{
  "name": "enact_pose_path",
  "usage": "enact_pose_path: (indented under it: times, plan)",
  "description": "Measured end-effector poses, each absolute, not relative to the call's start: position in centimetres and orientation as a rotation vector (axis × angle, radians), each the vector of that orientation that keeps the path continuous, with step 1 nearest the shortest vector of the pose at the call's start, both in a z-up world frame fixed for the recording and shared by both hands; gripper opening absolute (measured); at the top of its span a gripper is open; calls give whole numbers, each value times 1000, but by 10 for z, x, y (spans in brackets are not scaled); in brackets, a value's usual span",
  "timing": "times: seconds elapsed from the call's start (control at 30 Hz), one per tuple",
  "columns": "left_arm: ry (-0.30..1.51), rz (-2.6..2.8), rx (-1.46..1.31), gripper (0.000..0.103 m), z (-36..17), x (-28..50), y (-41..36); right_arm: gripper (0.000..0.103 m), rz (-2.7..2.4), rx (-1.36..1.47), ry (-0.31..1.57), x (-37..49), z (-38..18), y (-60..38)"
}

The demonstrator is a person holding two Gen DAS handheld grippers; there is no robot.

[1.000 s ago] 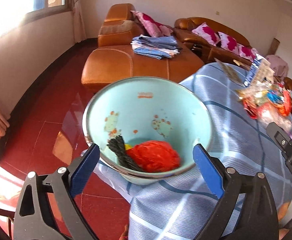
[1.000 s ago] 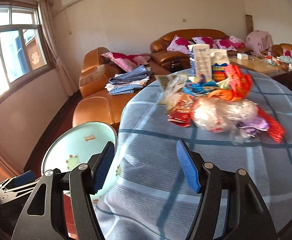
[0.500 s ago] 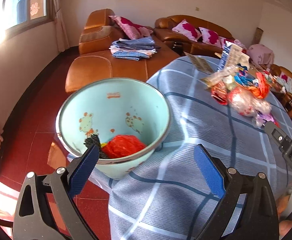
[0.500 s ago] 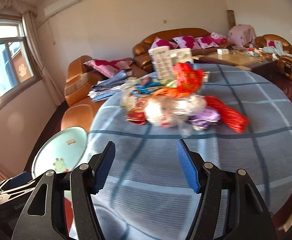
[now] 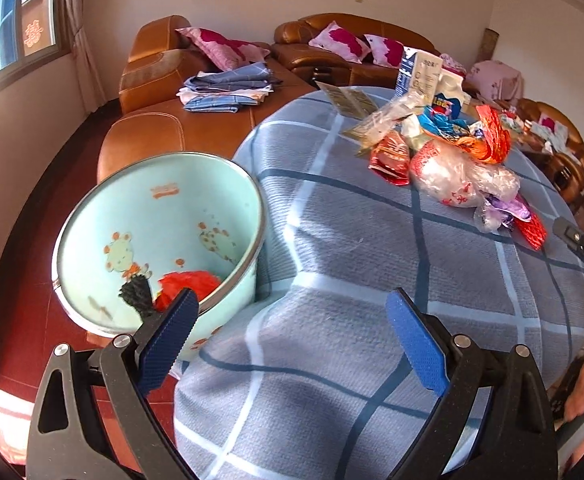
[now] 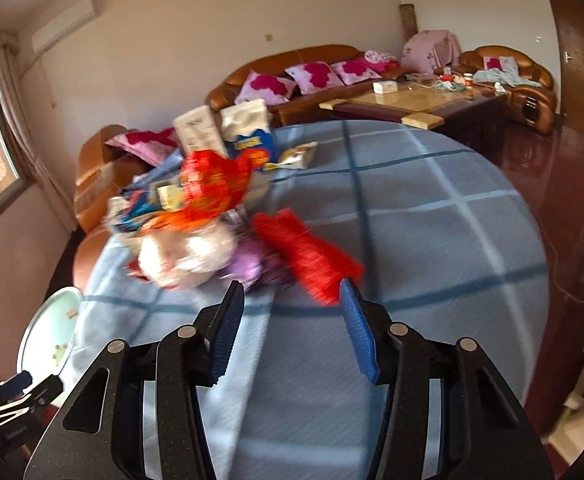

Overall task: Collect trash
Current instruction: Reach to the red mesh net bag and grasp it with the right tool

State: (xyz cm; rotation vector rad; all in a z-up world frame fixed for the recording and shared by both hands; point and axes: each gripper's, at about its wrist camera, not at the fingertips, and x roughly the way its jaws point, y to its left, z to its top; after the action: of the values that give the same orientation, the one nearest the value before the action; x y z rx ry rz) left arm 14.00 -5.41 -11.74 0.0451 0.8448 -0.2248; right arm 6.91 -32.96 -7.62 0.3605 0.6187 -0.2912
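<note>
Right gripper (image 6: 289,308), jaws just narrowing around nothing, may snag tablecloth (image 6: 432,240) instead of red wrapper (image 6: 304,250) mid-table.

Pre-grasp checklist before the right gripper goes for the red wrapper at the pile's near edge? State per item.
1. Right gripper empty, nothing between its pads: ok; jaws have just been closing.
2. Red wrapper in line ahead of the right gripper: ok, though blurred.
3. Wrapper free of the pile: cannot tell, a purple wrapper lies against it.
4. Bin has room: ok, only a red bag and a dark item at the bottom.
5. Left gripper open, empty, clear of the pile: ok.
</note>
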Motion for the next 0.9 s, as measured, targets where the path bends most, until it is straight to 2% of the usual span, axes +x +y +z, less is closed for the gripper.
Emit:
enact_pose_path:
  times: [0.2,0.37,0.47,0.5,0.53,0.77,0.9]
  plan:
    - [836,-227,64,92,-114,156,-66,50,-289,288,692,108,-77,-358]
    - [824,-210,80,93,-107,178,-74,49,-208,259,845,148,-101,-362]
    - [804,-215,102,93,-100,196,-81,39,-191,280,881,156,-112,-365]
    - [795,-214,113,93,-98,201,-83,27,-184,297,874,155,-111,-367]
    - [784,-212,127,93,-97,207,-86,21,-180,306,875,154,-111,-369]
    - [763,-303,170,93,-97,246,-109,19,-218,359,766,120,-88,-385]
    - [703,-377,288,93,-100,266,-139,19,-228,396,725,107,-77,-393]
